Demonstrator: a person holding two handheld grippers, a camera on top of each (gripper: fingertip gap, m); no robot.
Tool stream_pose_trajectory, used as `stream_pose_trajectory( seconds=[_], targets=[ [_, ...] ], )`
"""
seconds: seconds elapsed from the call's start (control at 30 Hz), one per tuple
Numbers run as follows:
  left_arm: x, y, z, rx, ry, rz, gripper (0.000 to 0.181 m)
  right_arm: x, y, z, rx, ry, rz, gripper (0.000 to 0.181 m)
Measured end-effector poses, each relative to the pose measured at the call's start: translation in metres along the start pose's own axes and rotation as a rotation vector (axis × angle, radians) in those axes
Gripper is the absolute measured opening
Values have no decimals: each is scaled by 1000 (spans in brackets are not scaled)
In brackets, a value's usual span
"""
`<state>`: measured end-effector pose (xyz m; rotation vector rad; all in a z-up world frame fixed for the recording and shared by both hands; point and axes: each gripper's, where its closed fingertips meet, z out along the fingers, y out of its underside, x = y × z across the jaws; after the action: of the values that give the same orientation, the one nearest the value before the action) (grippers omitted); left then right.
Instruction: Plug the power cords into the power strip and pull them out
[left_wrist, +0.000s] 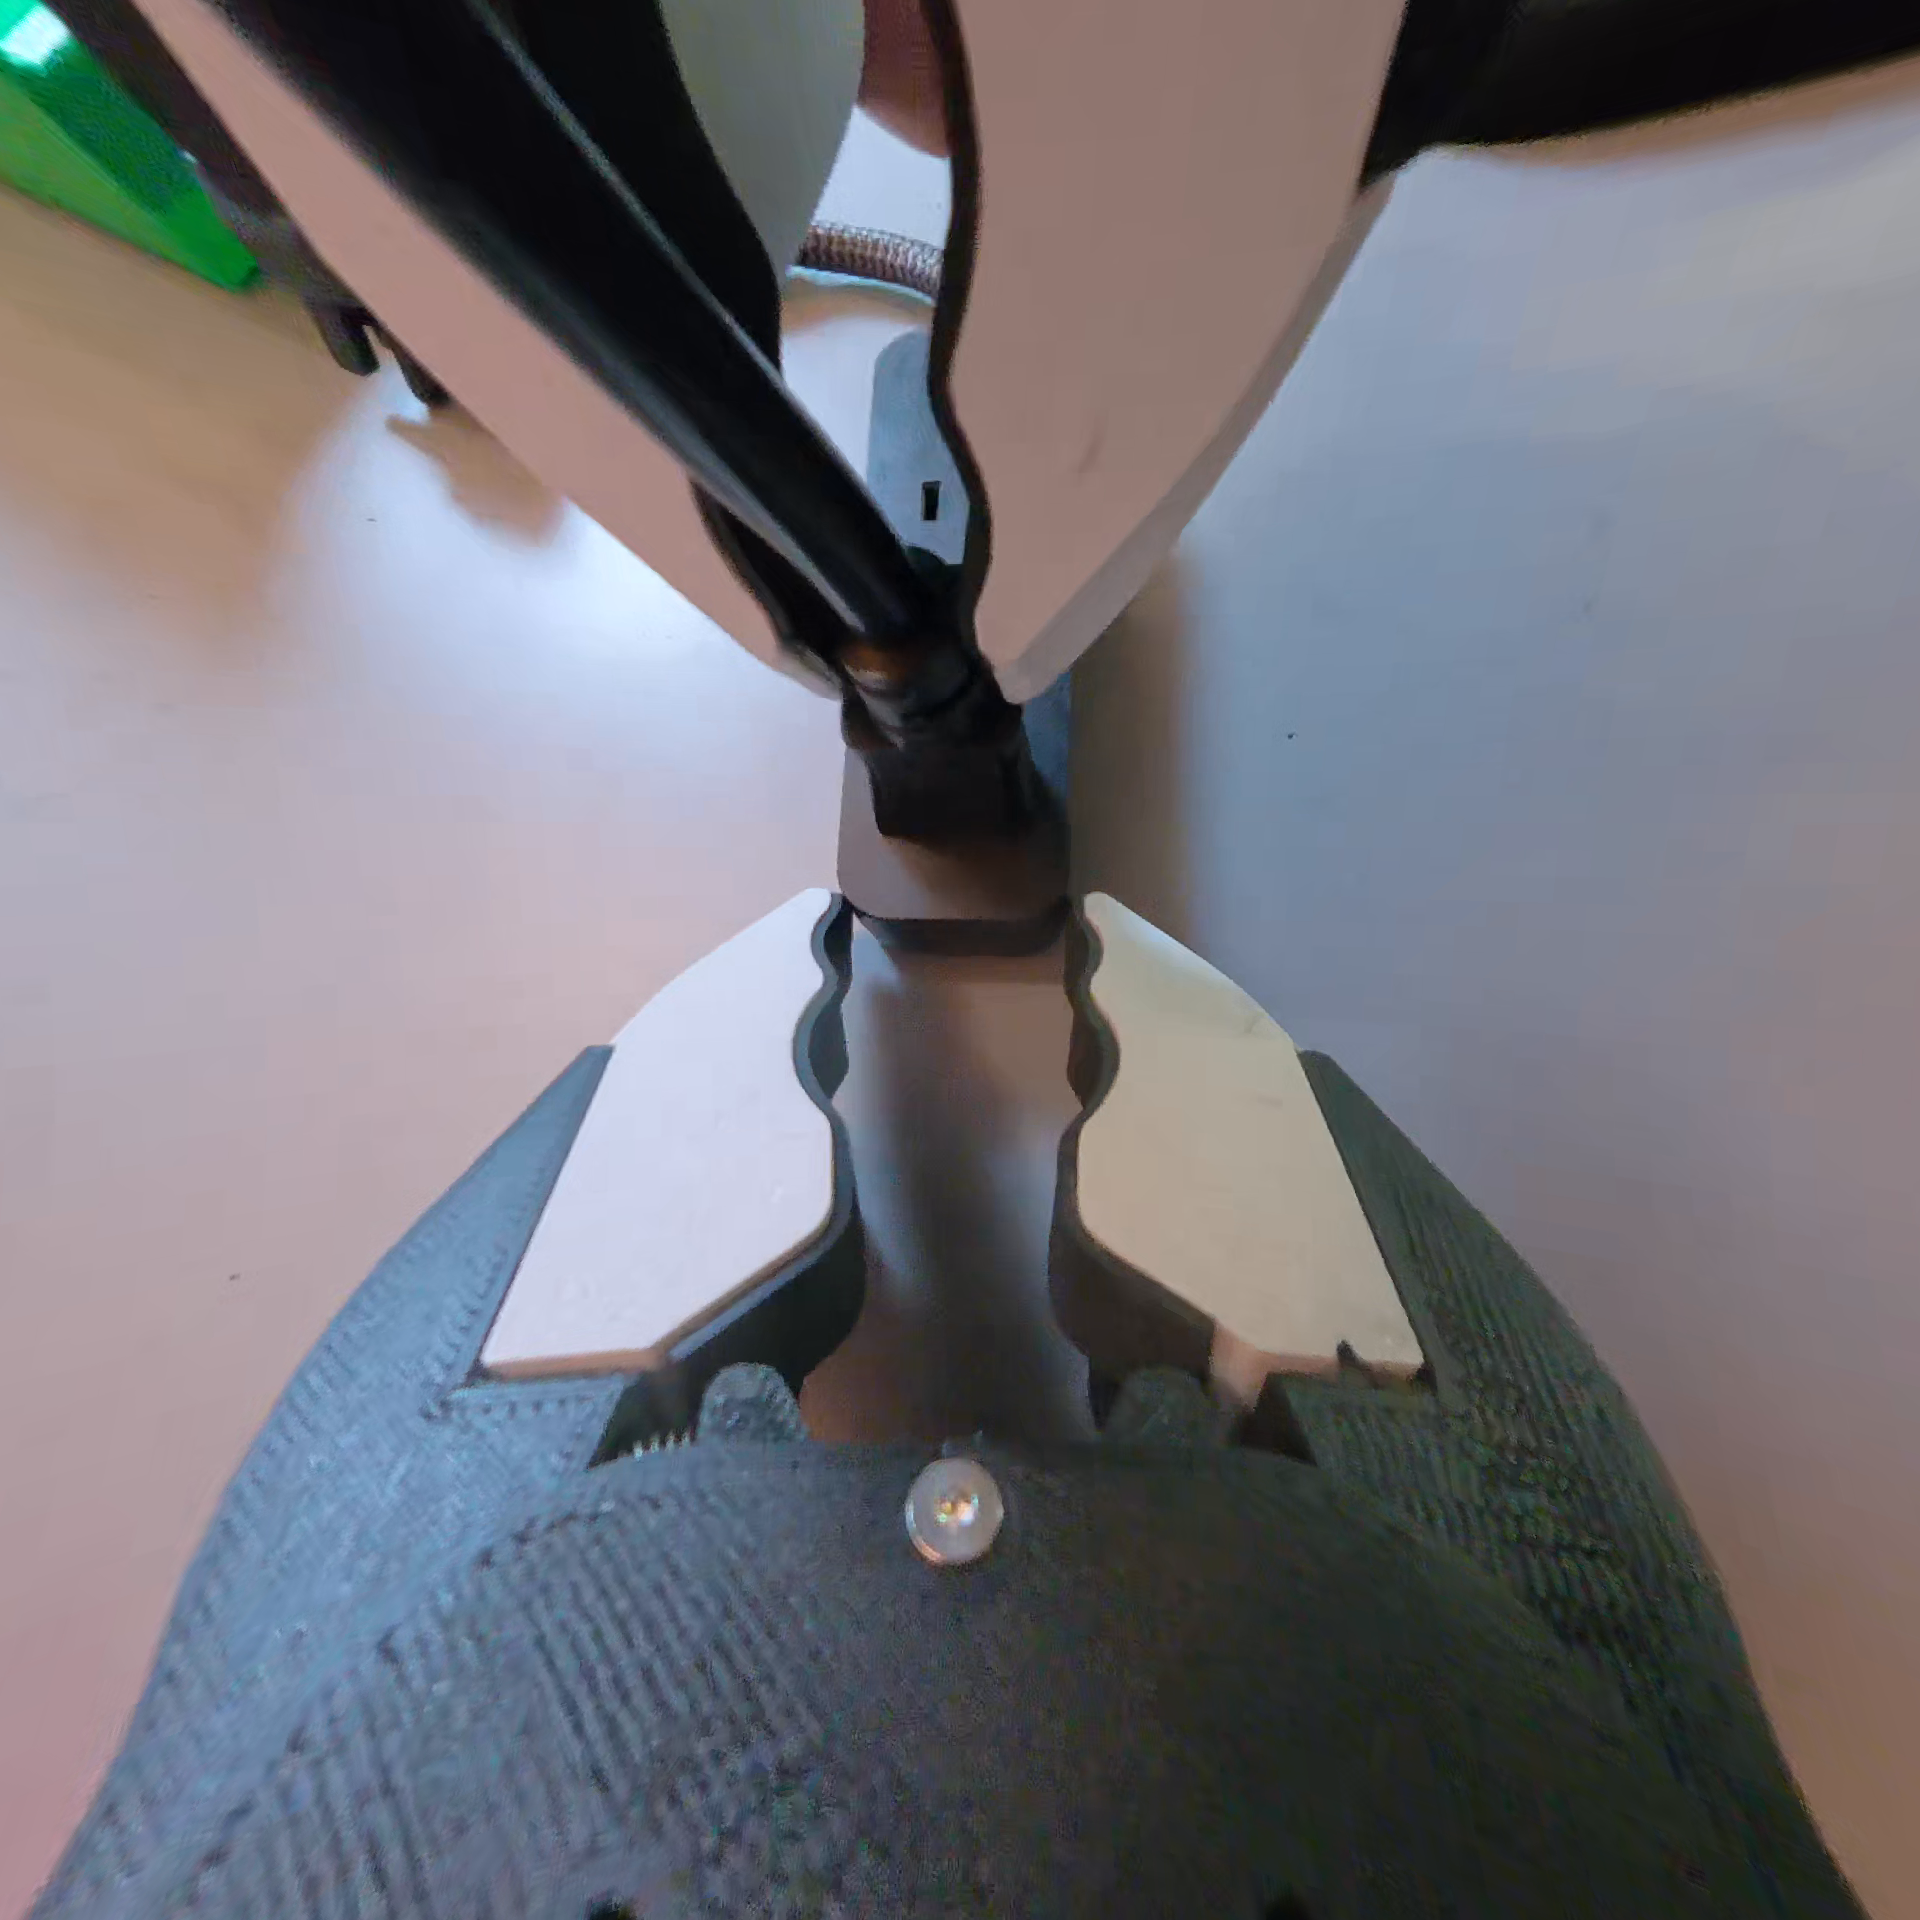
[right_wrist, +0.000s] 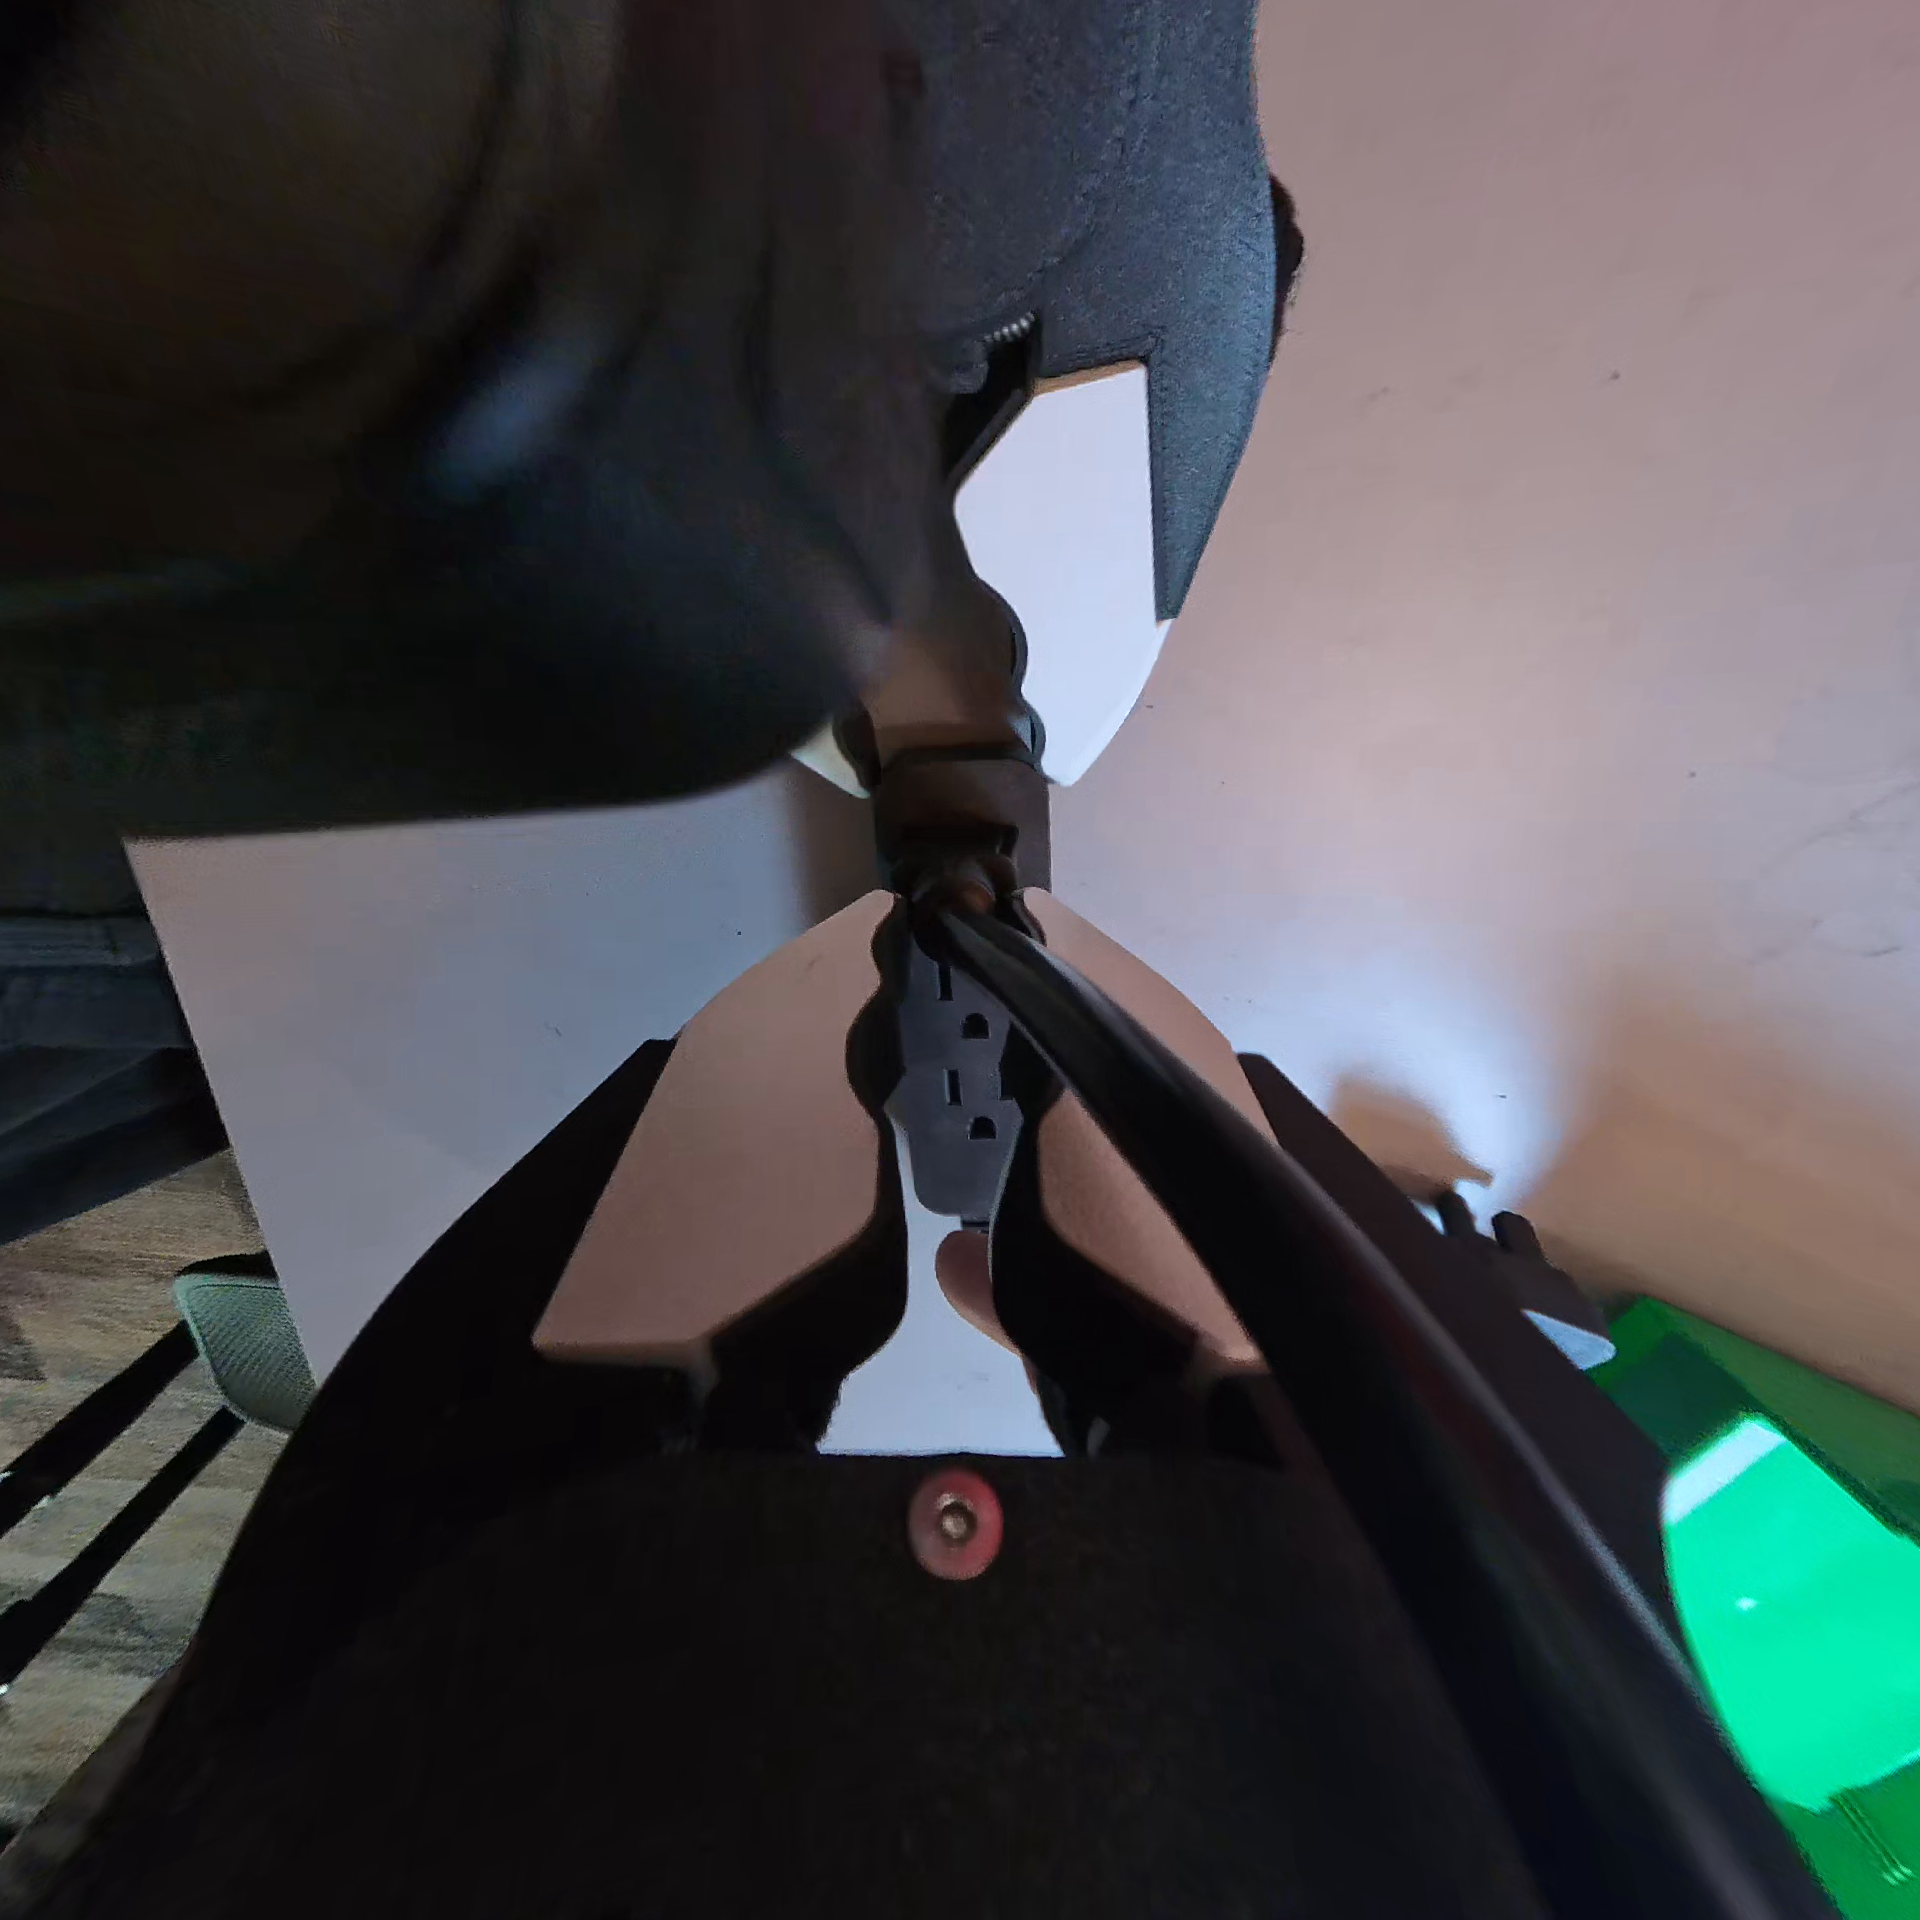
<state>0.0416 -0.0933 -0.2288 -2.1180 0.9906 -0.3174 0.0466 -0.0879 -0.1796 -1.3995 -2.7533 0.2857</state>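
A black power strip (left_wrist: 956, 878) lies on the white table, and its outlets show in the right wrist view (right_wrist: 951, 1091). My left gripper (left_wrist: 956, 914) is shut on the strip's near end, one finger on each side. It shows at the top of the right wrist view (right_wrist: 956, 769). My right gripper (right_wrist: 961, 899) is shut on a black plug (right_wrist: 956, 873) that stands on the strip's end outlet. In the left wrist view this gripper (left_wrist: 914, 665) comes down from above onto the plug (left_wrist: 951, 779). Its black cord (right_wrist: 1195, 1143) runs back over my right gripper. I cannot tell whether the plug is fully seated.
A green box (left_wrist: 83, 156) stands at the table's far left and shows at lower right in the right wrist view (right_wrist: 1787, 1558). A brown braided cable (left_wrist: 873, 255) lies beyond the strip. The table edge (right_wrist: 208, 1039) and a chair base (right_wrist: 239, 1340) are beyond it. The left gripper's tips are roughly 5 centimeters from the right gripper's.
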Motion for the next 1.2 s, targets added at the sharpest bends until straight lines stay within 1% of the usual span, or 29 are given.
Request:
stream_pose_trajectory(
  seconds=[0.03,0.1,0.2,0.3,0.43,0.53,0.63,0.7,0.83,1.0,1.03,1.17,1.2],
  targets=[
    [-1,0,0,0,-8,14,40,1,0,0,8,-19,6,15],
    [-8,2,0,-12,-39,25,40,7,-3,0,30,0,3,15],
    [-7,2,1,-11,-22,23,40,5,-2,0,15,32,3,14],
    [-7,2,1,-12,-17,18,40,6,-2,0,10,-11,5,15],
    [-8,2,1,-13,-20,19,41,6,-2,0,4,20,7,15],
    [-9,1,2,-12,-16,13,41,8,-2,0,26,-17,16,16],
    [-11,0,4,-5,-22,3,42,9,-4,0,37,15,21,15],
    [-11,0,4,-5,-18,4,42,9,-4,0,57,6,33,15],
    [-11,0,4,-1,-21,4,42,9,-4,0,40,14,28,14],
    [-11,0,4,-4,-21,-4,42,8,-3,-1,160,72,71,13],
    [-11,0,4,-2,-23,-6,42,8,-3,-1,187,74,87,19],
    [-12,0,3,4,-38,-11,42,9,-3,-2,234,83,142,24],
    [-14,1,3,5,-47,-16,42,13,-3,-3,249,107,175,26]
  ],
)
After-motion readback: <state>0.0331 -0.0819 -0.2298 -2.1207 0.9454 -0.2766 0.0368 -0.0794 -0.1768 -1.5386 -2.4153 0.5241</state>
